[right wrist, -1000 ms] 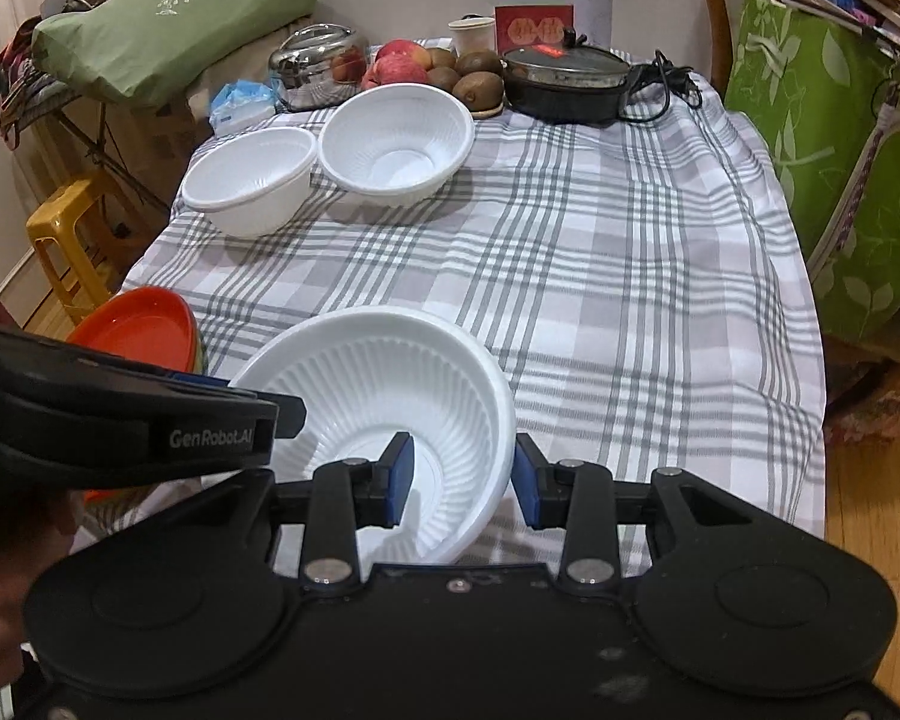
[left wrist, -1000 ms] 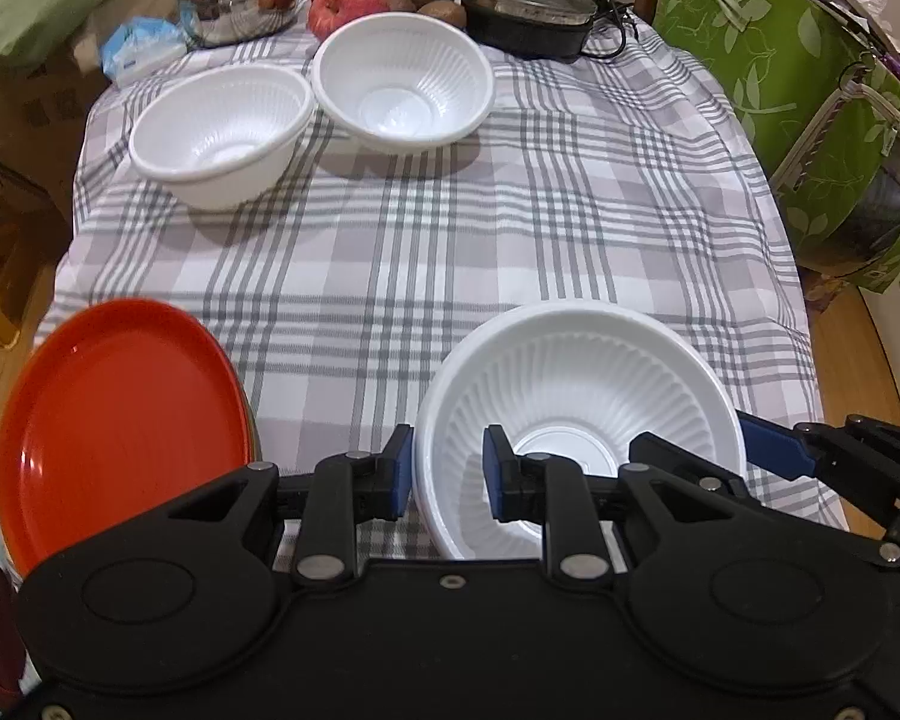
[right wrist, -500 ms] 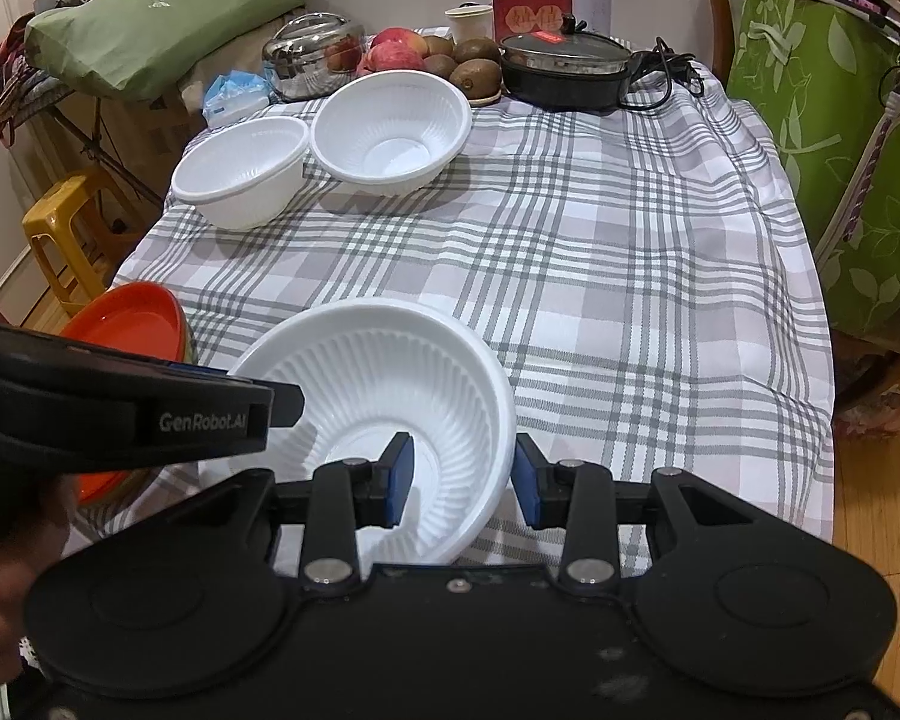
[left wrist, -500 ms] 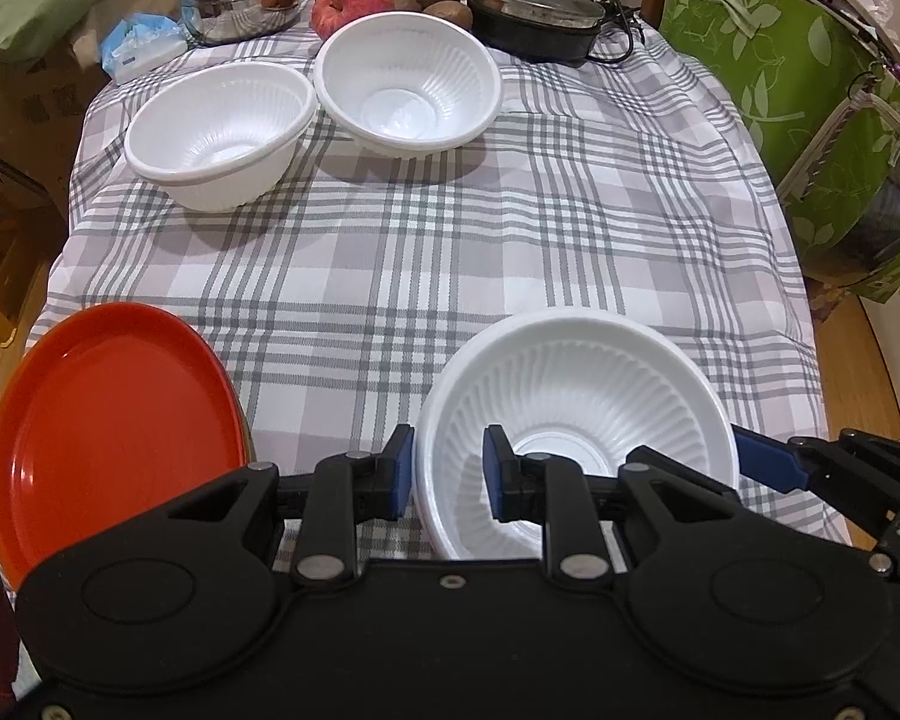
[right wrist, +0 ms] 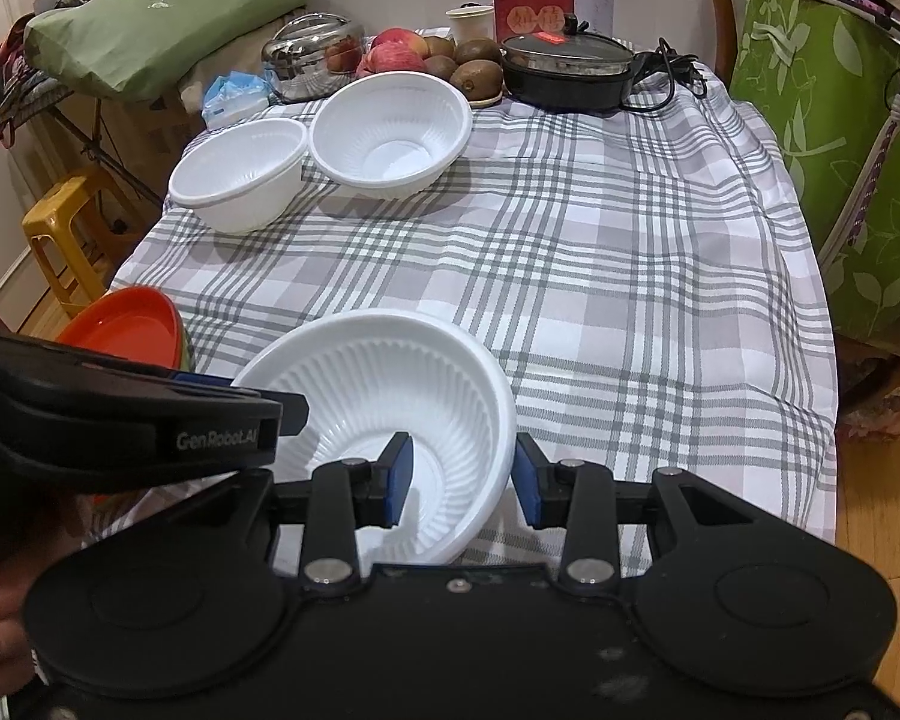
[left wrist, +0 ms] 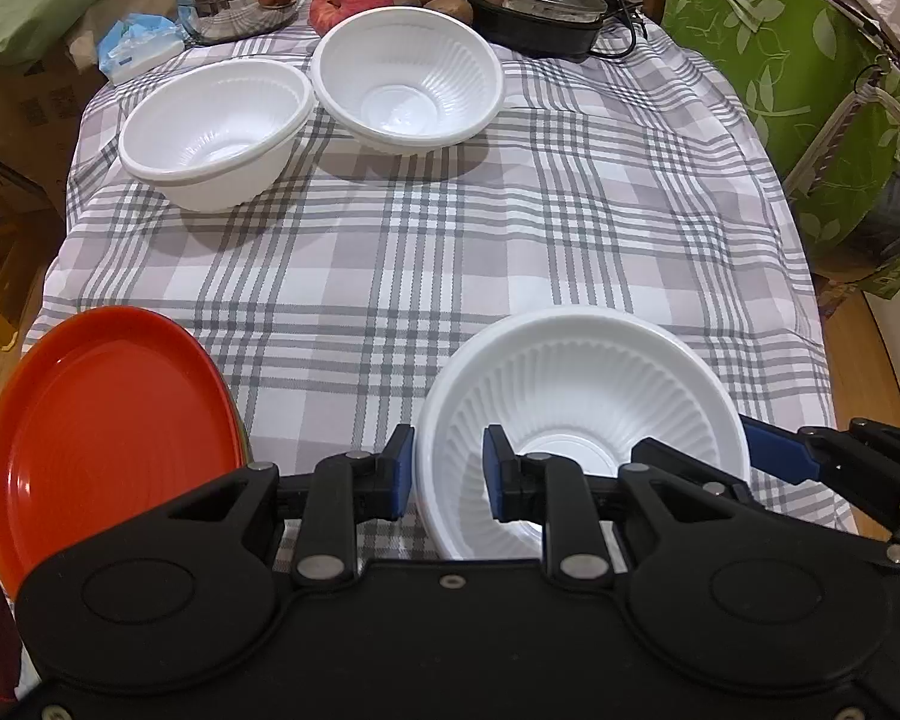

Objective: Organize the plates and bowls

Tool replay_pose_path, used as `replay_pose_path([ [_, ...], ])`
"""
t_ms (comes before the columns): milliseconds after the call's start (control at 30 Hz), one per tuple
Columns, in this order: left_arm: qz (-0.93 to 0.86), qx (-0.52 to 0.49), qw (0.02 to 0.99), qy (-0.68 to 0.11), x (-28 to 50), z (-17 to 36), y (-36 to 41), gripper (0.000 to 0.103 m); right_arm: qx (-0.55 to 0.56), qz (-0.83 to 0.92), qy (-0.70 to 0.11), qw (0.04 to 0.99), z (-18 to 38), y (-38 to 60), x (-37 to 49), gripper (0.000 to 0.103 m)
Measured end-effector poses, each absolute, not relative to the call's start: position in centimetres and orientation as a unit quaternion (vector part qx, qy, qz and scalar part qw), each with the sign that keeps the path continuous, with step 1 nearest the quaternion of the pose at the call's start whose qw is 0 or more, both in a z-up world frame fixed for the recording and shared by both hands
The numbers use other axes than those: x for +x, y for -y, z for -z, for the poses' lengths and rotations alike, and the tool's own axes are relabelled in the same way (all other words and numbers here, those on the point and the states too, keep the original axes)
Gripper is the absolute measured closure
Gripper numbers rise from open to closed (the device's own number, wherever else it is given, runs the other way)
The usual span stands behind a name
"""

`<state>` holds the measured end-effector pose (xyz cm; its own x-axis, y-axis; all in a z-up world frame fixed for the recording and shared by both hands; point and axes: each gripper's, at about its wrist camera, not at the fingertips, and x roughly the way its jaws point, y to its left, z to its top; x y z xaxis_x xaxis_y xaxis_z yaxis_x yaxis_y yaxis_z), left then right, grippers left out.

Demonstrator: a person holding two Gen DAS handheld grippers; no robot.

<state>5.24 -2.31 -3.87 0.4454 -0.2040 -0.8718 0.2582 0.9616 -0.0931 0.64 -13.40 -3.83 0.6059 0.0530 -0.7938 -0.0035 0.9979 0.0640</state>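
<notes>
White and ribbed, the white ribbed plastic bowl [left wrist: 570, 396] sits at the near edge of the tabletop [left wrist: 510, 240], which is covered by a grey checked cloth. In the left wrist view the left tool [left wrist: 447, 462] pinches the left wall of this bowl, with one blue pad outside the rim and the other inside. Compared with one second ago almost nothing has changed here: the same pinch and the same place on the rim. The orange round plastic plate [left wrist: 108, 432] lies just beside it on the left. Two more white bowls [left wrist: 216, 126] stand well apart at the far side, touching each other.

In the right wrist view the right tool [right wrist: 462, 468] pinches the opposite wall, again with one pad inside and one outside. This grip is also the same as a second ago. I judge that both hands have finished grasping and that the lift has not really begun, so the task is still early.

The bowl is round, so it has no long axis across the tabletop. Its opening points up, and in this view it seems to lean a little toward the camera. I cannot tell if its base still touches the cloth.
</notes>
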Motion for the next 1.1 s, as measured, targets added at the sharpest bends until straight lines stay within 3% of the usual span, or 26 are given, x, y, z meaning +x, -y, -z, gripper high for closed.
replay_pose_path([
  [1100, 0.124, 0.007, 0.869, -0.478, 4.7, 0.8, -0.2, 0.072, 0.018, 0.010, -0.402, 0.915, 1.0, 14.0, -0.7, 0.064],
])
